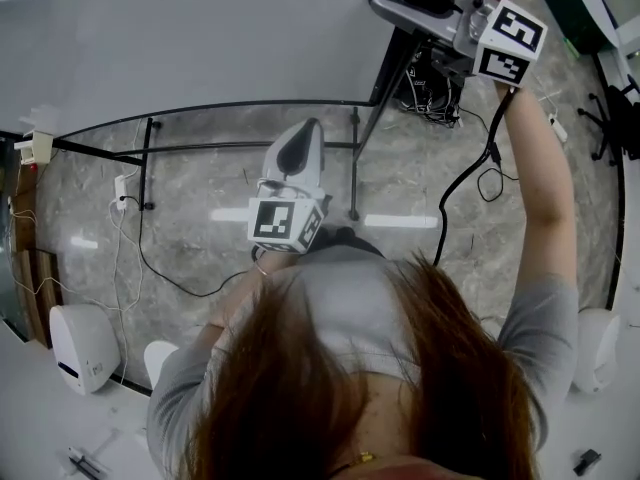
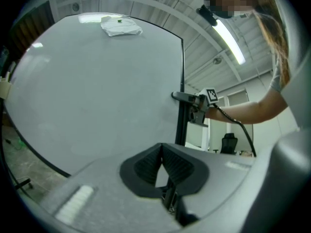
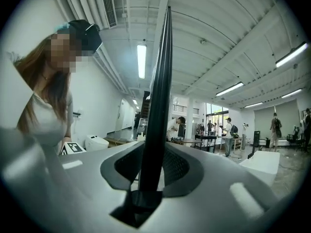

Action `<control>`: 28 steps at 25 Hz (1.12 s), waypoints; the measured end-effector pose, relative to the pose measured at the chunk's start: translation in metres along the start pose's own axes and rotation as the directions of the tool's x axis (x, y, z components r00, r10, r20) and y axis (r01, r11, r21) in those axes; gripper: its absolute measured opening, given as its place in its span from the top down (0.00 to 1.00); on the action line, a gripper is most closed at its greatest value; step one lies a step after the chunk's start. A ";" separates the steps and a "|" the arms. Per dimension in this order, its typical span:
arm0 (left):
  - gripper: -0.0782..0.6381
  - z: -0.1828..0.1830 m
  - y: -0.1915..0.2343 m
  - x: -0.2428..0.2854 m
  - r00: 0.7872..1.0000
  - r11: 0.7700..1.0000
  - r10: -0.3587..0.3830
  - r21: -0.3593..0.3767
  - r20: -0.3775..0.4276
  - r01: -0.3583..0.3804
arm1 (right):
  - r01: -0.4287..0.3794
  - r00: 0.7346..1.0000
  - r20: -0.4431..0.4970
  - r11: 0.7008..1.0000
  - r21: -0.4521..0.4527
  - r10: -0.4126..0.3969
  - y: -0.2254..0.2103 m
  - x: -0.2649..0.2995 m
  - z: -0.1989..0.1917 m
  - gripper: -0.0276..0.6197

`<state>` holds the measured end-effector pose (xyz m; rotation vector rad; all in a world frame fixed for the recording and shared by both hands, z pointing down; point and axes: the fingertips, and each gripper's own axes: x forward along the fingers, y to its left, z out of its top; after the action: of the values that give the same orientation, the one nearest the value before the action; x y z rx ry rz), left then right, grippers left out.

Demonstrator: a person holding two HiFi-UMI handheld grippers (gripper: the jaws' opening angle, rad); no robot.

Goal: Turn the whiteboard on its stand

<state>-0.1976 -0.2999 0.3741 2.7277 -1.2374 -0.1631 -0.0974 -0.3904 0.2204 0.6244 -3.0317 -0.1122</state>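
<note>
The whiteboard (image 1: 200,38) is a large pale panel with a thin black frame, filling the upper left of the head view and most of the left gripper view (image 2: 97,81). My right gripper (image 1: 400,10) is raised at the board's right side. In the right gripper view (image 3: 155,164) the board's black edge (image 3: 163,81) runs up between the jaws, and both pads press on it. My left gripper (image 1: 305,128) is held lower, at the middle, pointing at the board's face. Its jaws (image 2: 162,152) are shut with nothing between them. The right gripper (image 2: 182,97) also shows from there, on the frame.
The stand's black post (image 1: 385,68) and floor bars (image 1: 150,158) lie below the board, with loose cables (image 1: 130,238) on the marbled floor. White units (image 1: 78,346) stand at left and right (image 1: 598,348). A cloth (image 2: 120,25) lies at the board's top. People (image 3: 228,135) stand far off.
</note>
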 end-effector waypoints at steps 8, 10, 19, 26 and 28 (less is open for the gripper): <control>0.89 0.004 0.009 0.011 0.999 0.998 -0.049 -0.030 0.020 0.050 | -0.074 0.997 -0.012 0.995 0.067 0.075 0.006 0.003 -0.003 0.82; 0.89 0.006 0.016 0.013 0.999 0.999 -0.051 -0.016 0.017 0.052 | -0.076 0.997 -0.003 0.995 0.065 0.076 0.007 0.001 -0.002 0.82; 0.89 -0.006 0.034 0.009 0.998 0.998 -0.060 -0.029 -0.022 0.060 | -0.076 0.997 -0.006 0.995 0.070 0.077 0.010 -0.007 -0.001 0.82; 0.89 0.005 -0.010 0.013 0.999 1.000 -0.005 0.027 0.036 0.004 | -0.140 0.990 0.002 0.988 0.061 0.141 0.029 -0.052 0.000 0.86; 0.89 0.005 -0.013 0.014 0.998 0.999 0.031 0.015 0.051 -0.032 | -0.145 0.989 0.008 0.988 0.054 0.145 0.030 -0.053 0.000 0.86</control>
<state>-0.1793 -0.3020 0.3666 2.7321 -1.3001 -0.2214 -0.0602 -0.3422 0.2217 0.4049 -3.0804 -0.0261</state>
